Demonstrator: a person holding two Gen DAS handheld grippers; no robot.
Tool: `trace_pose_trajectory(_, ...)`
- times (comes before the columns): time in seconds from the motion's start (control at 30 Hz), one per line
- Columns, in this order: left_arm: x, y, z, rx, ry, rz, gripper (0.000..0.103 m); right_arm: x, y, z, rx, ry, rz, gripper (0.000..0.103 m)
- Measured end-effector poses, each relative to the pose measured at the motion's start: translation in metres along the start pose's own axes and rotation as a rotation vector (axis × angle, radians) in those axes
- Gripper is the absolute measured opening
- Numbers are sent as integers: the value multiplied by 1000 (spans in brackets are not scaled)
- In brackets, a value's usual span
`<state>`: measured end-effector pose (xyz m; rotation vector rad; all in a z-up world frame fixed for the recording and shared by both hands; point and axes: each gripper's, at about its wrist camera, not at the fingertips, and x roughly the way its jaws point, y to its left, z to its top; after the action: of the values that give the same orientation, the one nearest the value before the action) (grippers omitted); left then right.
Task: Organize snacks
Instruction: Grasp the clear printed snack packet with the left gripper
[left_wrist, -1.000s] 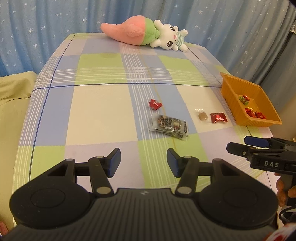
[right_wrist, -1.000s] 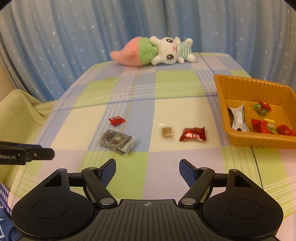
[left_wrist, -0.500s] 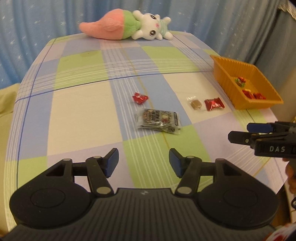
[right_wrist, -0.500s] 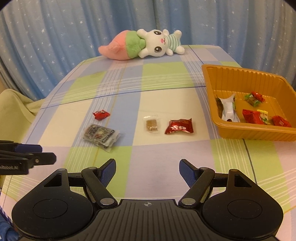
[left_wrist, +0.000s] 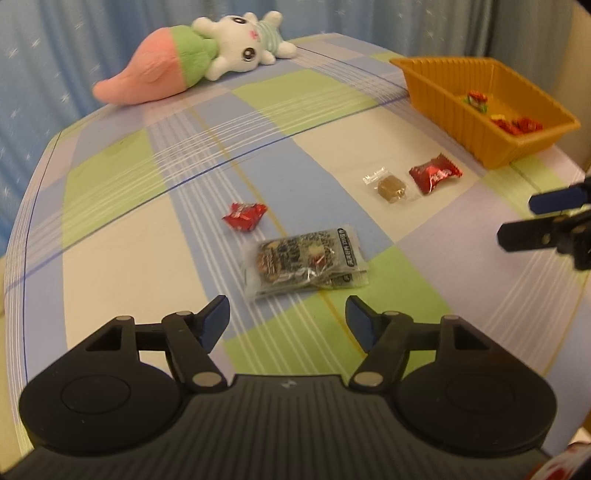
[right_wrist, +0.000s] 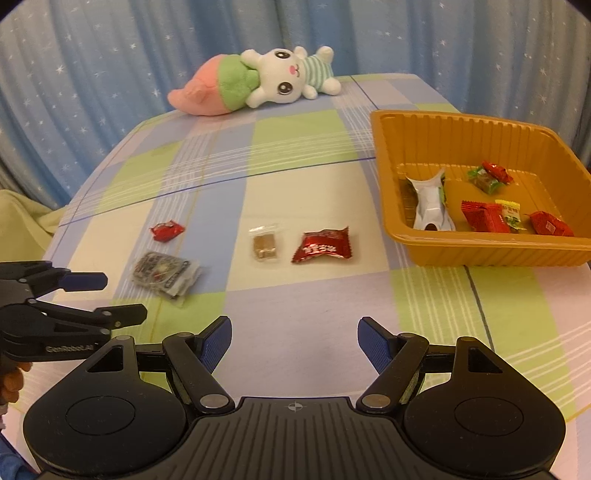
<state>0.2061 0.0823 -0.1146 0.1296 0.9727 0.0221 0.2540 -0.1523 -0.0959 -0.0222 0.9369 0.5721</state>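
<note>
Now the left gripper (left_wrist: 287, 321), fingers just spreading and empty, should drop squarely over the clear snack packet (left_wrist: 306, 263) at frame centre; the right gripper (right_wrist: 294, 343) waits spread.

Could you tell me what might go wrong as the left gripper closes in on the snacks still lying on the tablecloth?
The left gripper, whose jaws have just been opening with nothing between them, faces the flat foil packet; it could slide or pinch the tablecloth. The small red candy lies close and might be knocked.
</note>
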Motion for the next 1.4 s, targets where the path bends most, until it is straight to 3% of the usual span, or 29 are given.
trace_pose_trajectory(0.6, 38, -9, 40, 101, 17, -18, 69, 18, -23, 11, 64, 31, -13, 75)
trace_pose_trajectory(0.87, 37, -10, 53, 138, 21, -60, 71, 20, -28, 13, 81, 35, -13, 75)
trace_pose_trajectory(1.03, 41, -13, 58, 207, 7, -86, 78, 22, -32, 15, 100, 37, -16, 75)
trace_pose_trajectory(1.17, 49, -11, 63, 201, 24, -166, 77, 23, -34, 16, 111, 42, -13, 75)
trace_pose_trajectory(1.3, 57, -14, 62, 187, 49, -187, 69, 26, -36, 18, 112, 44, -9, 75)
trace_pose_trajectory(1.37, 55, -14, 62, 172, 49, -199, 61, 27, -35, 18, 111, 47, -6, 75)
trace_pose_trajectory(1.4, 54, -13, 62, 158, 53, -210, 51, 27, -35, 18, 110, 48, -5, 75)
